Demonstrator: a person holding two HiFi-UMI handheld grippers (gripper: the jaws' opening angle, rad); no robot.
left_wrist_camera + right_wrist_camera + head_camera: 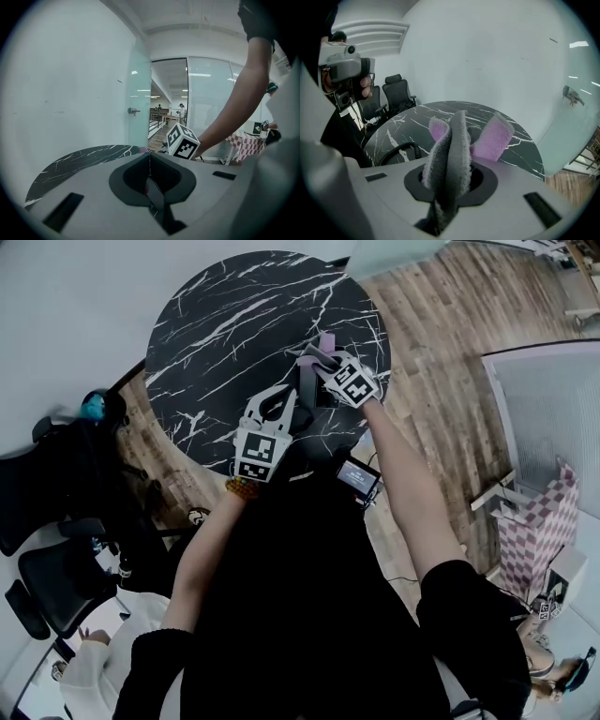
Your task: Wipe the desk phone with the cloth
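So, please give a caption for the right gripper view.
Right gripper clamps a grey-and-pink cloth above the round black marble table.

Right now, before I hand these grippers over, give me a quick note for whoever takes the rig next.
Left gripper: fingers together, nothing seen between them, held low over the near edge of the round marble table.
Right gripper: shut on the grey and purple cloth, whose folds stick out past the fingers over the table.
Phone: only its coiled cord shows clearly, lying on the table. The body is hard to pick out against the dark top.
Done: cloth picked up. The pictures don't show whether any wiping has been done.
Left: bring the cloth onto the phone and wipe it.
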